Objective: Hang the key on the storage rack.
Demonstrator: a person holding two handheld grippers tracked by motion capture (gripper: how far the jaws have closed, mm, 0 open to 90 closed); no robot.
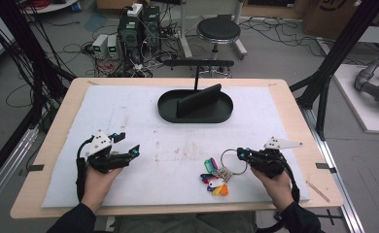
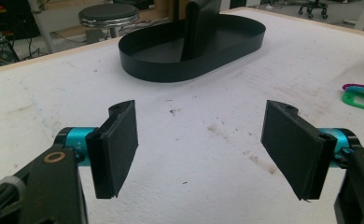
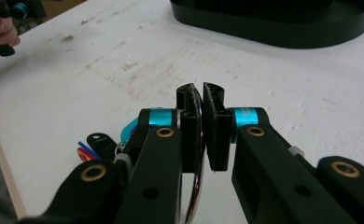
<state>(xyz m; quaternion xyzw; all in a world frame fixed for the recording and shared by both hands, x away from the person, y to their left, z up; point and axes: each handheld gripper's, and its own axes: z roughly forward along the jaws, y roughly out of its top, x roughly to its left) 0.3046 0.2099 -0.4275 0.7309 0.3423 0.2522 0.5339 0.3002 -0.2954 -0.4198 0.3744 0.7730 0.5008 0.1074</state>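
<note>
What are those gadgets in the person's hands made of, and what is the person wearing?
Each hand holds a black two-jaw tool: the left gripper and the right gripper. Both have flat black pads, turquoise collars, brass-coloured pivot rings, a grey three-cornered plate on top and a trailing black cable. The sleeves are dark.

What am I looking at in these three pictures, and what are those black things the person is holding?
A person sits at a table and holds hand tools, one per hand: the left tongs and the right tongs. One picture is taken from above; the other two come from small cameras riding on each tool, looking along its black jaws. On the white mat lie a bunch of coloured key tags on a metal ring and, farther back, a black oval tray with an upright divider. The left tongs stand wide open over bare mat. The right tongs are nearly shut, and the ring seems to pass between them, so they probably grip it.
</note>
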